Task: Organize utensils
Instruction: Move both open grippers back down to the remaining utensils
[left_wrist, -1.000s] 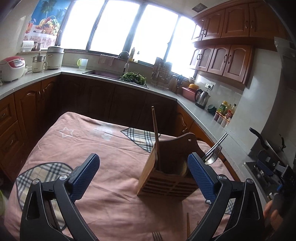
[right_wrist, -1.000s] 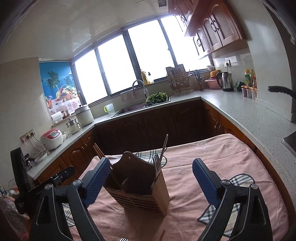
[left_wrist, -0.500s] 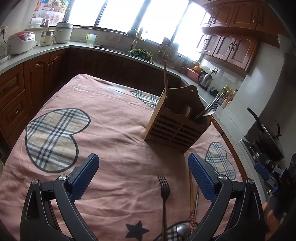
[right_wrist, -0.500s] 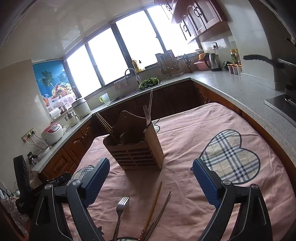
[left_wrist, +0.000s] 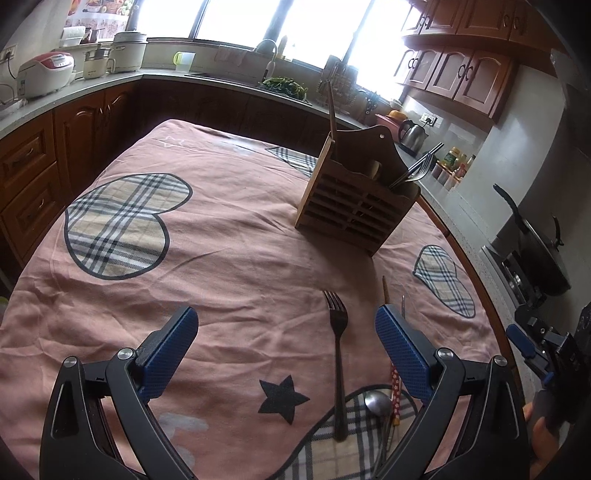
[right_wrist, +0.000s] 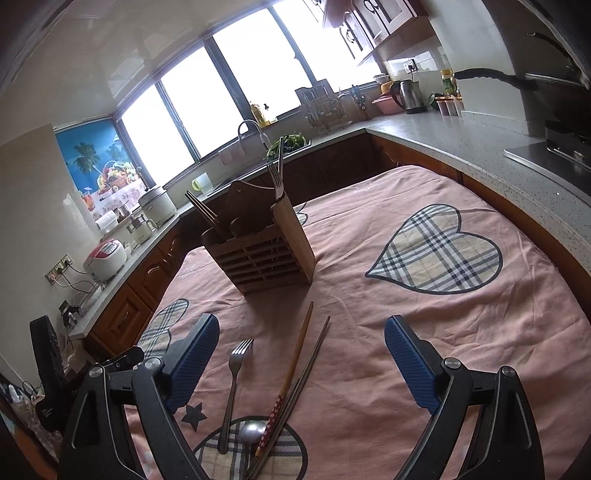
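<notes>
Viewing both wrist cameras, I see the table (left_wrist: 229, 229) under a pink cloth (right_wrist: 388, 295) with plaid hearts, inside a kitchen of dark wood cabinets and grey counters.

1. Holder (left_wrist: 354, 206): the wooden utensil holder stands upright on the cloth, toward the far side of the table. Forks (left_wrist: 417, 170) lean out of one end compartment. Dark chopsticks (right_wrist: 205, 214) lean out of the opposite end. A light stick (left_wrist: 331, 110) rises from that same end in the left view.

2. Left gripper (left_wrist: 284, 334): I hold it above the near part of the cloth. Its blue pads stand wide apart with nothing between them.

3. Right gripper (right_wrist: 299, 343): I hold it above the near cloth as well. Its pads are also wide apart and empty. In the left view its tip shows at the right edge.

4. Loose utensils, all lying flat on the cloth, well short of the holder:
- Fork (left_wrist: 338, 362): tines toward the holder, handle toward me.
- Wooden chopstick (right_wrist: 291, 376): patterned red at its near end, just right of the fork.
- Metal chopsticks (right_wrist: 308, 363): a thin pair beside the wooden one, crossing it near my end.
- Spoon (right_wrist: 253, 432): bowl on the near plaid patch, between the fork handle and the chopsticks.
</notes>
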